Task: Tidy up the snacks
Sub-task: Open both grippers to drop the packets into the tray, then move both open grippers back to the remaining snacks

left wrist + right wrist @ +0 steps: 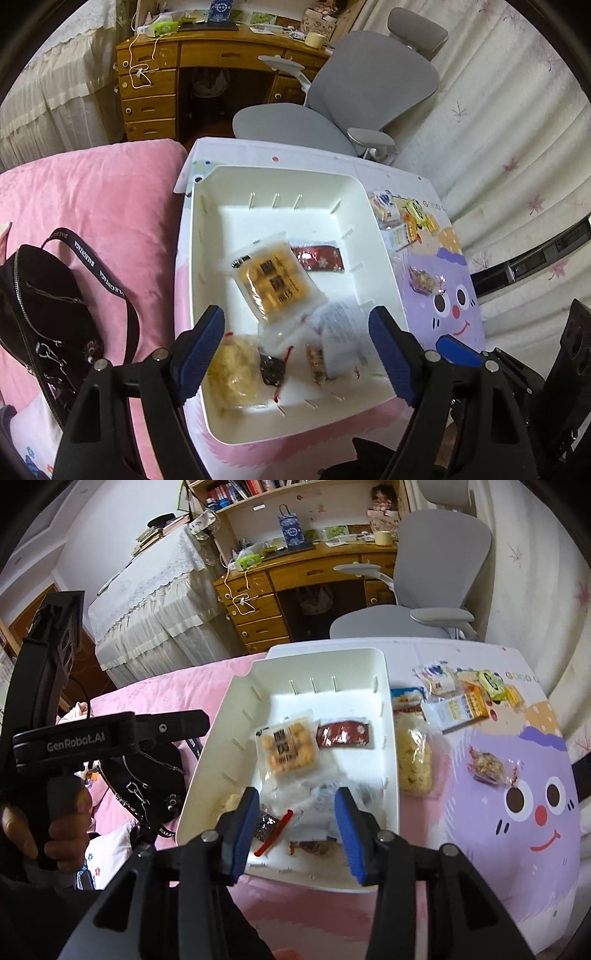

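White bin (388,709) sits on the cartoon-print worktop (517,812), already holding the orange cracker pack (288,751), dark red sachet (345,734) and clear wrapped bits.

Remaining loose snacks (454,698) lie outside the bin, at about 1 o'clock from the right tongs (297,829); the pale puffed-snack bag (415,760) runs 12-to-6 along the bin wall. Right hand looks nearer.

Right tongs part-open, nothing gripped. Left tongs (297,350) wide, empty, over the bin.

Readable: "GenRobot.AI" on the left tool, "GOOD" on the worktop.

Black gripper (297,827), blue pads (243,830), silver screws
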Demonstrator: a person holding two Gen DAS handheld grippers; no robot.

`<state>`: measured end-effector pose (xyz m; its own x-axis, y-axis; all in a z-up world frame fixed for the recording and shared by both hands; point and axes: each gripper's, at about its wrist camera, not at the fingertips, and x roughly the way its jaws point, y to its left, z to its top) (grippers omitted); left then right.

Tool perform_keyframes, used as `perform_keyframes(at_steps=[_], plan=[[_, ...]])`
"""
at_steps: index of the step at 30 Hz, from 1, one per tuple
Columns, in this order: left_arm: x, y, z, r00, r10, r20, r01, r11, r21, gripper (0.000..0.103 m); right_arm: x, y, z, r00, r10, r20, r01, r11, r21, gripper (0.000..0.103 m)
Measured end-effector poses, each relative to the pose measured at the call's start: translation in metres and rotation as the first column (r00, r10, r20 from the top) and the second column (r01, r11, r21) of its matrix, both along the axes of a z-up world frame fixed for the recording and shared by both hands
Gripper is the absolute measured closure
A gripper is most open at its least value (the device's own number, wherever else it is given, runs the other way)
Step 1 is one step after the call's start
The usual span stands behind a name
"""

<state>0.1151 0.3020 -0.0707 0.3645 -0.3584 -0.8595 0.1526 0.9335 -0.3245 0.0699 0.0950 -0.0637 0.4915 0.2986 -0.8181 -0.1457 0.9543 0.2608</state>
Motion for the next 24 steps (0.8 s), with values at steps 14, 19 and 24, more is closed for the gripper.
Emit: perform_keyframes(at_steps=[14,19,24], plan=[[-0.036,-0.042,-0.002,1.0,-0.01,-0.022,0.01,1.0,0.003,0.022,-0.028,-0.044,-0.015,0.998,-0.048,-0.05,0.049,0.999,0.015,0.06],[-0.052,-0.072,-0.001,0.999,0.002,-0.039,-0.001,1.0,0.013,0.022,-0.038,-0.072,-0.017,0.997,-0.04,-0.058,0.041,0.999,0.018,0.06],[-0.067,-0.109,0.003,0.999,0.036,-0.04,-0.035,0.999,0.02,0.022,-0.045,-0.105,-0.015,0.998,0.002,-0.061,-0.002,1.0,0.01,0.06]])
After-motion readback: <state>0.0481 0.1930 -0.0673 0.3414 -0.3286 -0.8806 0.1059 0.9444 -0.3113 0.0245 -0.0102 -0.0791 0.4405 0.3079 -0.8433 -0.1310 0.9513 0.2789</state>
